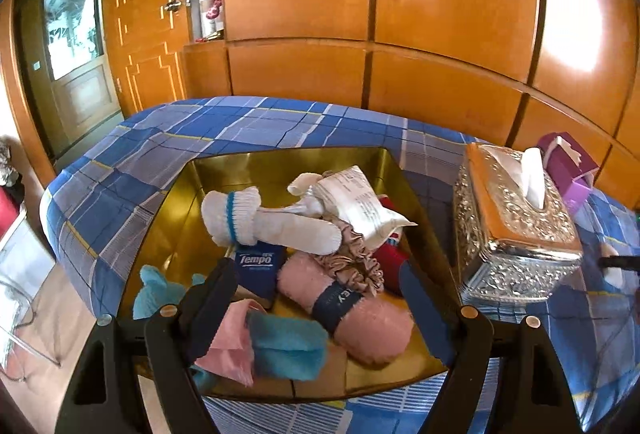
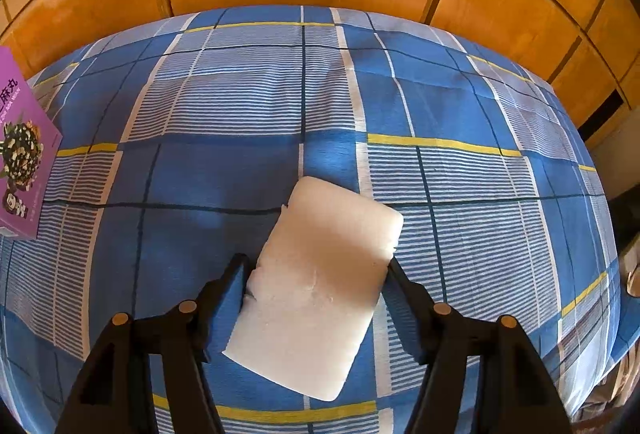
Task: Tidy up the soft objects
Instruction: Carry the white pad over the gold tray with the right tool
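Over on the left wrist view, the left gripper [image 1: 320, 286] hangs wide open above a gold box [image 1: 280, 161] sitting on a bed [image 1: 256, 121] with a blue plaid cover, nothing between its fingers. The box is packed with soft things: a white sock [image 1: 272, 226] with a blue band lying across the top, a pink rolled towel [image 1: 360, 310] with a dark band, a blue Tempo tissue pack [image 1: 256, 266] under the sock, a teal cloth [image 1: 288, 346] and a pink cloth [image 1: 228, 346] at the near edge, a beige scrunchie [image 1: 356, 266], and a white packet [image 1: 356, 201] toward the back. Just right of the box stands a silver ornate tissue box [image 1: 516, 226], with a purple box [image 1: 568, 165] behind it. Switching to the right wrist view, the right gripper [image 2: 316, 270] straddles a white sponge block [image 2: 316, 282] lying flat on the bed cover. The left finger's pad touches the block's edge and the right finger sits at its far corner; whether they are squeezing it, I cannot tell. The purple box shows at the left edge, well apart from the block.
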`<state>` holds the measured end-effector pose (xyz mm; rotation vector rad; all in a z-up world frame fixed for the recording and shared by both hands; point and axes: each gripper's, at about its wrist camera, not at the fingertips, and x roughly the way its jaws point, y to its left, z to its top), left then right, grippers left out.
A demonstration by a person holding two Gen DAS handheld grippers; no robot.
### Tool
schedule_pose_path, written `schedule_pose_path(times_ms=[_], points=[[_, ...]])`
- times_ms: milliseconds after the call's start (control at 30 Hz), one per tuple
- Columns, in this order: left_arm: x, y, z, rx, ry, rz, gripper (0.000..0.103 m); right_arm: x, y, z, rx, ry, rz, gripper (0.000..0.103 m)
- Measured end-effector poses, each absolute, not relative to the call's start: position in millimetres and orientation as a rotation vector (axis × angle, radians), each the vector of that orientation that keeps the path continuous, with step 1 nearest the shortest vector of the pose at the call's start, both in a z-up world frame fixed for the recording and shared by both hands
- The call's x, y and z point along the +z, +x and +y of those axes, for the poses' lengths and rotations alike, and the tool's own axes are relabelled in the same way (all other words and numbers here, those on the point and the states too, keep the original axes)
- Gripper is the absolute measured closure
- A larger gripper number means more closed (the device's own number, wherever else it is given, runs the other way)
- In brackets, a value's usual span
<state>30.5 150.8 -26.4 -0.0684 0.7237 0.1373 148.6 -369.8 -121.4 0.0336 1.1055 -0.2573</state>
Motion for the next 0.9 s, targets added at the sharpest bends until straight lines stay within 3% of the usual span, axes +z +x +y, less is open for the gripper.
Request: schedule_pose_path(times_ms=[667,900], points=[[-21,10,147,0.068,-0.053,0.694,0.020,-116,159,-364,-0.350,0.155,1.152,0.044],[-20,8,142,0.041,-0.044,0.691,0.020,-88,178,-344,-0.294,0.142,1.114,0.044]])
